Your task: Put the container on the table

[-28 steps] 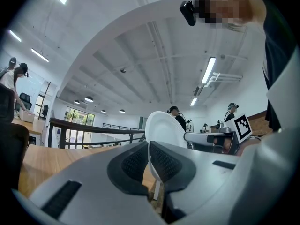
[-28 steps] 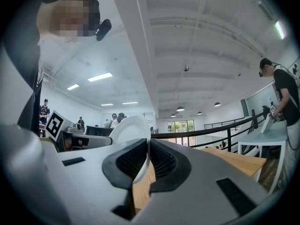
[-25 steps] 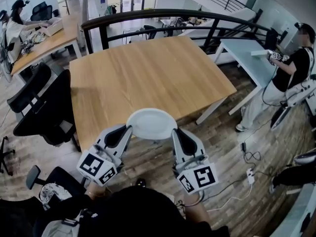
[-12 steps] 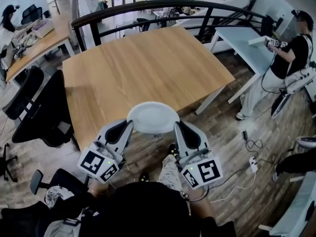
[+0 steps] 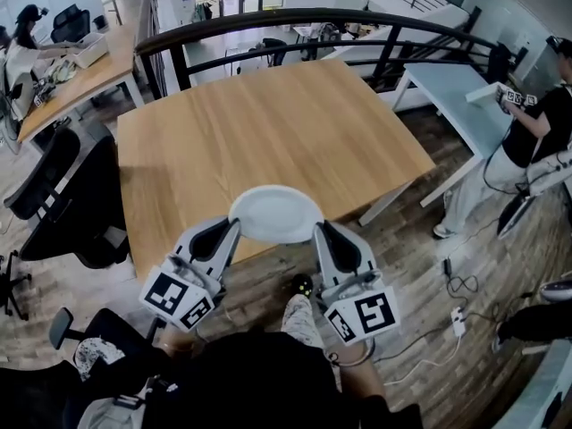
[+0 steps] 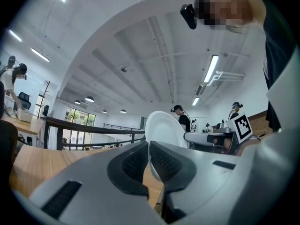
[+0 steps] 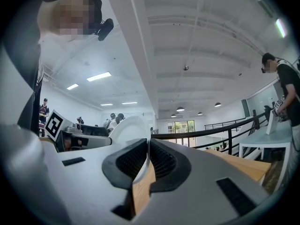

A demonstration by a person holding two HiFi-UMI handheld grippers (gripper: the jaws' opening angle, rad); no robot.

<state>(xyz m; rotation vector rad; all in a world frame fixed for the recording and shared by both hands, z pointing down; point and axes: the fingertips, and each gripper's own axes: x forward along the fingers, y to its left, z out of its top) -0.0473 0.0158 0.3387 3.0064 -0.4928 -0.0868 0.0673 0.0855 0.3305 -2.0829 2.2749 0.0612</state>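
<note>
Operator: Compared with a second ago, the container [image 5: 275, 213] sits a little further over the near edge of the table [image 5: 268, 123]. Both grippers have come forward with it.

Observer: How is it held?

Operator: It is held from both sides. The left gripper [image 5: 231, 231] has its jaws clamped on the left rim, and the right gripper [image 5: 320, 231] has its jaws clamped on the right rim. Each gripper view shows the thin white rim pinched between ribbed pads with no gap. The container hangs roughly level between the two grippers. As far as I can judge, it is above the wood and not resting on it.

Observer: Which step is this?

Operator: This is the late part of the carry, and I judge that the placing is not yet done. The next move calls for bringing both grippers forward together until the whole base is over the tabletop. I then lower evenly so the container stays level, and part both pairs of jaws only once it rests. Lowering unevenly would tilt it, and letting go this close to the edge could let it tip off.

Observer: Is there any writing?

Operator: I can read none. The container is plain white with no label or brand. The marker cube [image 5: 179, 298] on each gripper carries black-and-white square patterns, not letters.
</note>
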